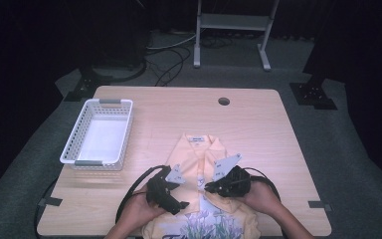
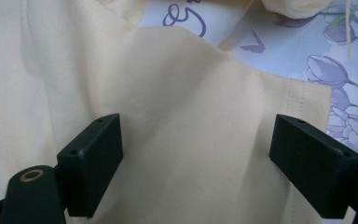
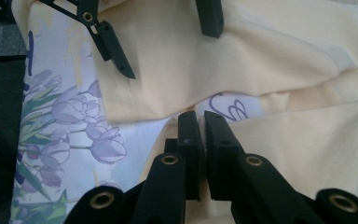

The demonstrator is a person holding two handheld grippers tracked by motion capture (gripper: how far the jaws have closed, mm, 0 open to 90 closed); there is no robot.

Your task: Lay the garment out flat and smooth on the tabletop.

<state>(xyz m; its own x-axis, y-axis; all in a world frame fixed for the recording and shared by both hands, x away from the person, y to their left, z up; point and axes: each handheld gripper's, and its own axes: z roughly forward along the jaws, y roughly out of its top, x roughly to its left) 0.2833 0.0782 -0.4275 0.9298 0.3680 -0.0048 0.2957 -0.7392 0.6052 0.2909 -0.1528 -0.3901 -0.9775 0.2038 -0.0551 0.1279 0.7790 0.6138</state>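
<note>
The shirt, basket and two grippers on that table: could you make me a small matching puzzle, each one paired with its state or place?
Things:
1. Shirt
2. Basket
3. Left gripper
4. Right gripper

States or places:
A. Jaws almost together, fabric at their tips
B. White, at the table's left, nothing in it
C. Jaws wide apart over yellow fabric
D. Yellow with purple flowers, at the near edge of the table

Pairs: 1-D, 2-B, 3-C, 4-A
</note>
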